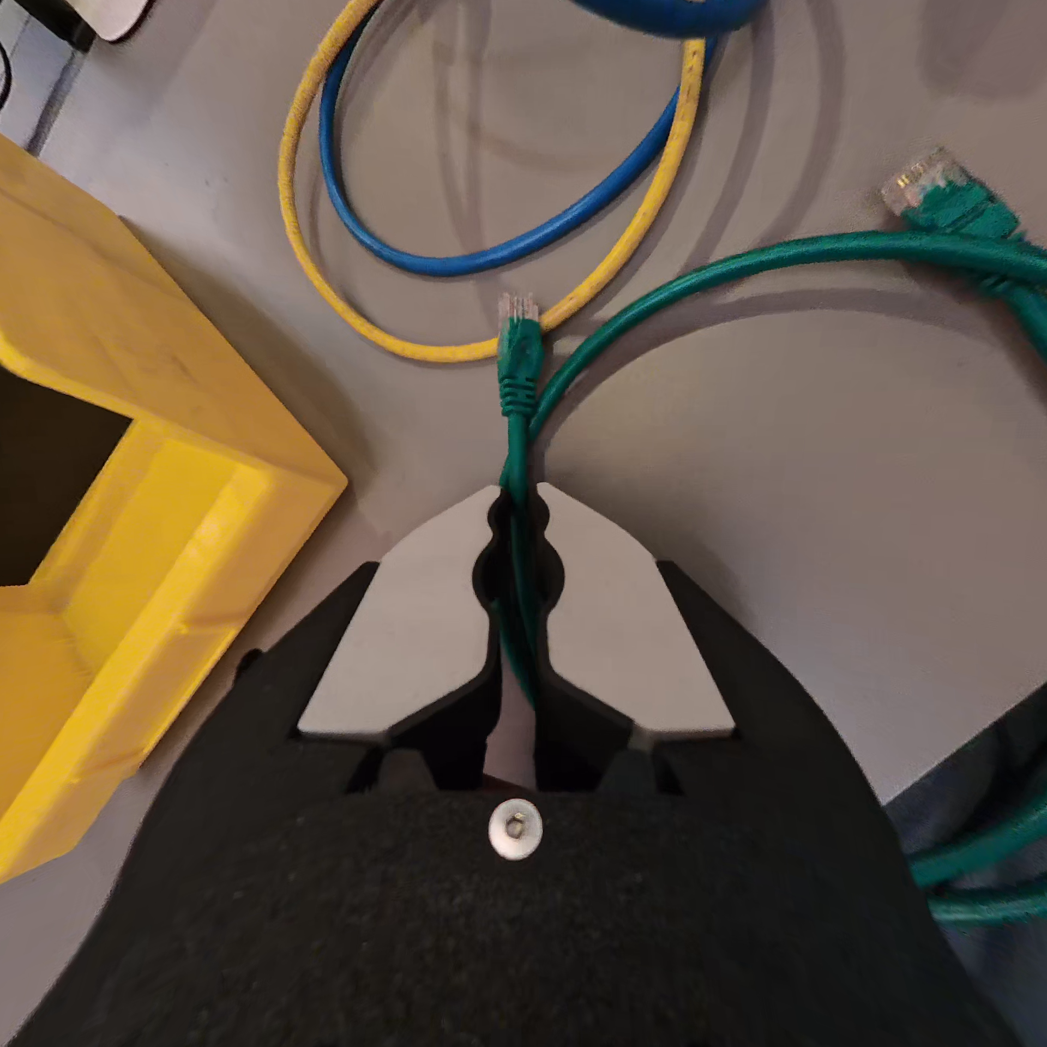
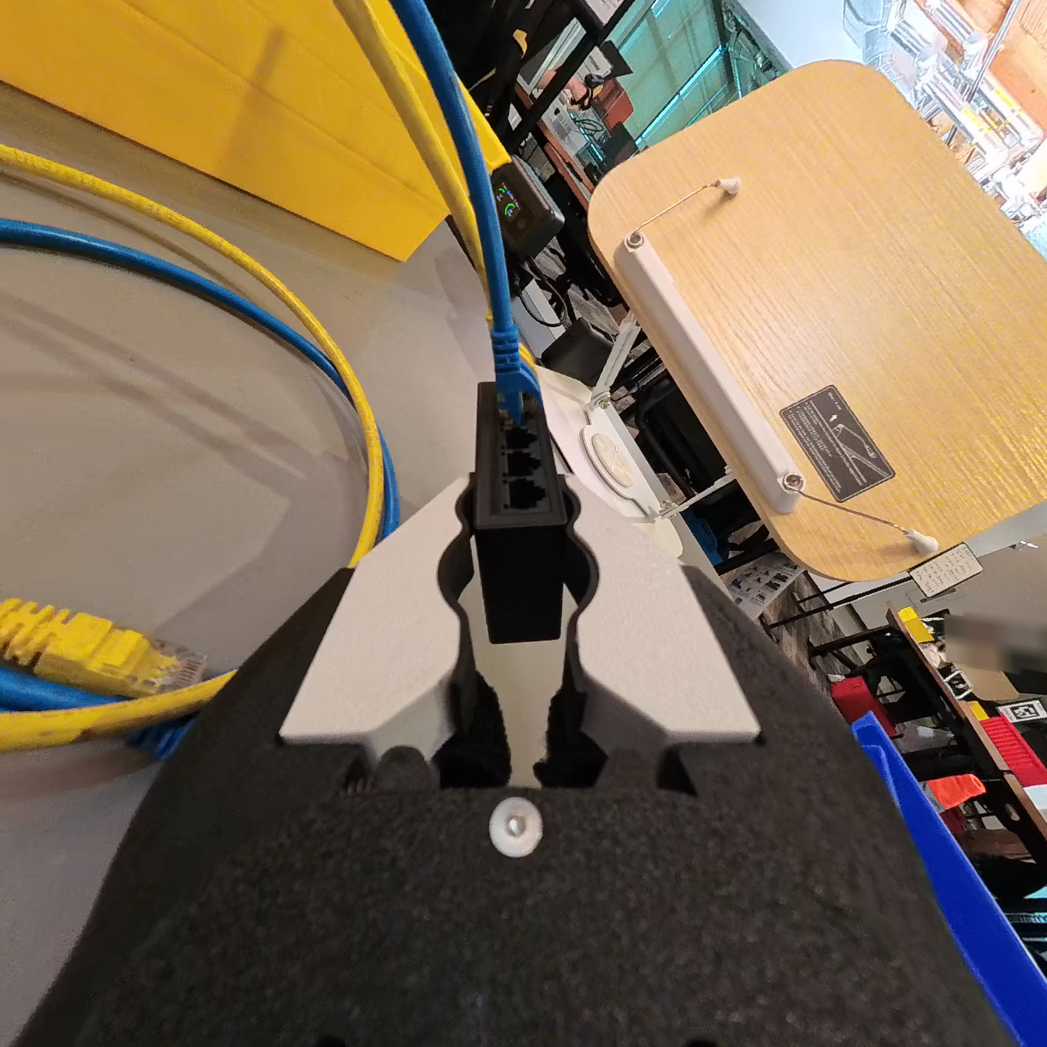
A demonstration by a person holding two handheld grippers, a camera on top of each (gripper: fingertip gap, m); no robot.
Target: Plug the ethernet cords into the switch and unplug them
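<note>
Left wrist view. We noted the green ethernet cord (image 1: 651,300) pinched in our left gripper (image 1: 518,493), the fingers (image 1: 442,595) closed tight on two strands of it. The cord's near plug (image 1: 518,340) stuck out straight ahead of the fingertips, long axis in line with the fingers, clear tip pointing away from us. That tip lay over, or just above, the yellow ethernet cord (image 1: 668,187); we could not tell whether they touched. The gripper looked down steeply on the grey tabletop (image 1: 765,510). The green cord arced off to the right, and its second plug (image 1: 946,198) lay near the right edge. A blue ethernet cord (image 1: 396,243) looped inside the yellow one, ahead of us. A yellow plastic bin (image 1: 141,453) sat to the left, well clear of the plug.

Right wrist view. Our right gripper (image 2: 518,504) was clamped on the black network switch (image 2: 518,544), held end-on, its long axis running away along the fingers and its port face turned up toward the camera. The blue cord's plug (image 2: 510,374) sat in a far port; three nearer ports showed empty. The view was tilted, the table's far edge slanting. Yellow and blue cords coiled on the table to the left, a loose yellow plug (image 2: 107,651) beside the gripper body. Beyond stood the yellow bin, a wood-topped side table (image 2: 850,255), and a blue bin (image 2: 963,906) at lower right.
</note>
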